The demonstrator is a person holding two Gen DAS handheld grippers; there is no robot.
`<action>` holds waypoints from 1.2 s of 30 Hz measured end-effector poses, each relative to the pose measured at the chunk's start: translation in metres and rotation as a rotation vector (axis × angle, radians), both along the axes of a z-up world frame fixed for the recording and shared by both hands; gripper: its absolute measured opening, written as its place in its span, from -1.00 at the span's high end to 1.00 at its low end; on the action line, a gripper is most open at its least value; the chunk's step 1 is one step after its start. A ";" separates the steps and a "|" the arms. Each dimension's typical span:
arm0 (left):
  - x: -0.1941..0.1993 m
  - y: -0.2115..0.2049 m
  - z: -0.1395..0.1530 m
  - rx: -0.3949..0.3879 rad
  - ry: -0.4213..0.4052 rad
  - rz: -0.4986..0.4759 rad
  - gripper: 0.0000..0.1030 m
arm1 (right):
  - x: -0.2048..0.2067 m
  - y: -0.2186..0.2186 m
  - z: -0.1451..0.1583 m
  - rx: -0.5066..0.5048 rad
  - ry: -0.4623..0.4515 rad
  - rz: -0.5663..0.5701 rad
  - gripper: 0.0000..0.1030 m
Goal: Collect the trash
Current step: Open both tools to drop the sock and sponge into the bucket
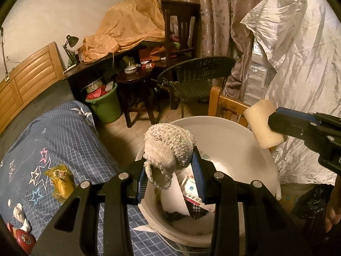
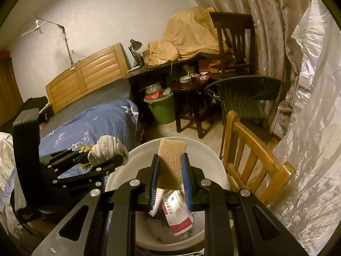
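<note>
Left gripper (image 1: 170, 177) clamps a knitted sock (image 1: 168, 147) over the near left rim of the white basin (image 1: 245, 149); right gripper (image 2: 169, 178) pinches a foam sponge (image 2: 170, 160) above the basin, medicine box (image 2: 177, 215) inside; green bucket (image 1: 106, 106) far left

Illegible Chinese print on box (image 2: 179, 213)

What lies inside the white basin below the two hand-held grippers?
Inside the white basin lie a red-and-white medicine box and white paper. The hand-held grippers and what they hold cover the rest.
</note>
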State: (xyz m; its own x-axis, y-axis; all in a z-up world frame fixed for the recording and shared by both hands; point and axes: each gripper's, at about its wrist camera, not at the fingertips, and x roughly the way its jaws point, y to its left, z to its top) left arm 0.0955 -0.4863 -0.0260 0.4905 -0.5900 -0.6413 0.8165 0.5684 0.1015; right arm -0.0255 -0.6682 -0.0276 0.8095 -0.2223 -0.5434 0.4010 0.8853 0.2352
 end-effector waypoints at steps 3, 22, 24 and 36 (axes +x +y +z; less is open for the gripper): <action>0.000 0.000 0.000 0.001 0.003 0.001 0.31 | 0.000 0.001 -0.002 0.004 0.001 0.000 0.57; 0.001 -0.002 -0.006 0.009 0.002 0.003 0.31 | -0.001 0.000 -0.007 0.004 0.000 0.004 0.57; 0.001 -0.002 -0.006 0.009 0.001 0.002 0.31 | 0.000 0.001 -0.008 0.003 -0.001 0.004 0.57; 0.002 -0.003 -0.011 0.013 0.003 -0.001 0.29 | 0.007 -0.005 -0.006 -0.004 -0.011 -0.004 0.51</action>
